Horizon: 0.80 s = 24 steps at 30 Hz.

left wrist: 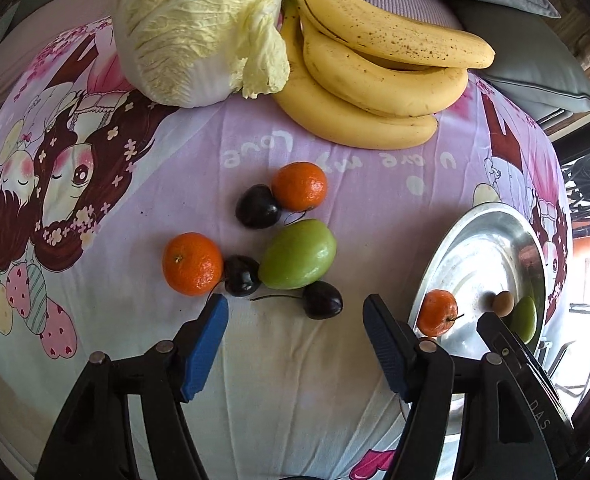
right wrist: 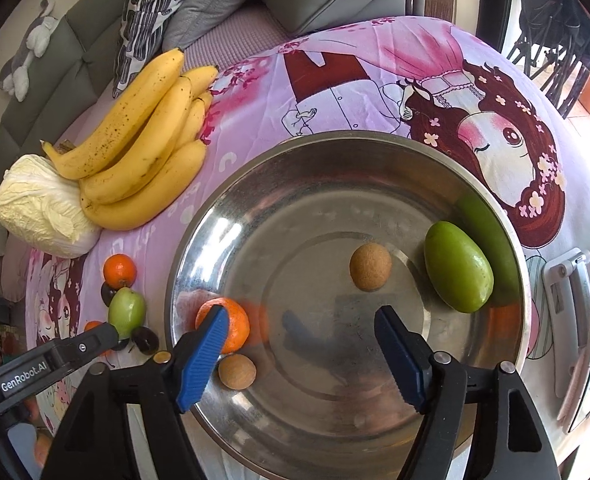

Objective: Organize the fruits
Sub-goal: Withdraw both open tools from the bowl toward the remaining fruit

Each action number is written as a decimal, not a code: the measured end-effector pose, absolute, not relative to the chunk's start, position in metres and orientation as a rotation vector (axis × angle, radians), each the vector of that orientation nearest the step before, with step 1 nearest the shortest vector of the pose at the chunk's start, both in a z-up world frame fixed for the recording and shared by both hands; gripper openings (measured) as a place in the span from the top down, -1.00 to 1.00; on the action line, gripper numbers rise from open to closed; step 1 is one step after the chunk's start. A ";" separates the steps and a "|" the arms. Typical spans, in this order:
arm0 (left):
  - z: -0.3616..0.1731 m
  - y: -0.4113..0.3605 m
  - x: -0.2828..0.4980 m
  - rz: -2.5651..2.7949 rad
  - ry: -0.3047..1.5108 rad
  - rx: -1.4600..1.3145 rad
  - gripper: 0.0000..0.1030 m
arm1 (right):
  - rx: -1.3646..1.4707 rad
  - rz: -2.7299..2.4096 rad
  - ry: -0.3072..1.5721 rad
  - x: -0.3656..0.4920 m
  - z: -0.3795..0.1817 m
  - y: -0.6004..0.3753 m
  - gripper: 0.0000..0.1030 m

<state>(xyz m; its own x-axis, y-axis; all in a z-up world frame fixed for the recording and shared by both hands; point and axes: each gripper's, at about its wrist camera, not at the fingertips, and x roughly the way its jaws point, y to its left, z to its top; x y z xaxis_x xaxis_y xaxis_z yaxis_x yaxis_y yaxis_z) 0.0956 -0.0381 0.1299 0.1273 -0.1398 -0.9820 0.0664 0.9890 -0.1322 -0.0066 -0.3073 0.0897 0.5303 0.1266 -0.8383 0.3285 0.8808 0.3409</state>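
Two grippers, both with jaws spread wide and nothing between them. My left gripper [left wrist: 295, 320] hovers low over the cartoon-print cloth [left wrist: 175, 168], its blue pads [left wrist: 205, 346] pointing at a loose cluster of fruit: a tangerine [left wrist: 192, 263] on the left touching a dark cherry [left wrist: 241, 275], a green fruit [left wrist: 298, 254] pressed against that cherry's other side, and a stemmed cherry [left wrist: 322, 299] just in front, nearest my fingertips. Farther back, a second tangerine [left wrist: 299, 186] sits against another dark cherry [left wrist: 257, 206]. Beyond them lie a bunch of bananas [left wrist: 375, 80] and a napa cabbage [left wrist: 199, 28], side by side and touching.

My right gripper [right wrist: 301, 320] hangs over the steel bowl [right wrist: 295, 168], fingers apart and clutching nothing. Inside the bowl: a tangerine [right wrist: 237, 326] partly behind my left-hand pad [right wrist: 203, 360], a small tan round fruit [right wrist: 237, 372] just beside it near the rim, another tan one [right wrist: 370, 267] near the middle, and a green fruit [right wrist: 458, 267] resting against the right wall. Left of the bowl, the other gripper's black finger [right wrist: 83, 346] reaches across the cloth toward the loose fruit.
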 end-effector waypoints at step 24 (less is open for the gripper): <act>0.120 0.005 0.083 -0.092 1.386 -0.042 -0.79 | 0.490 -0.109 1.044 0.000 0.084 -0.295 -1.00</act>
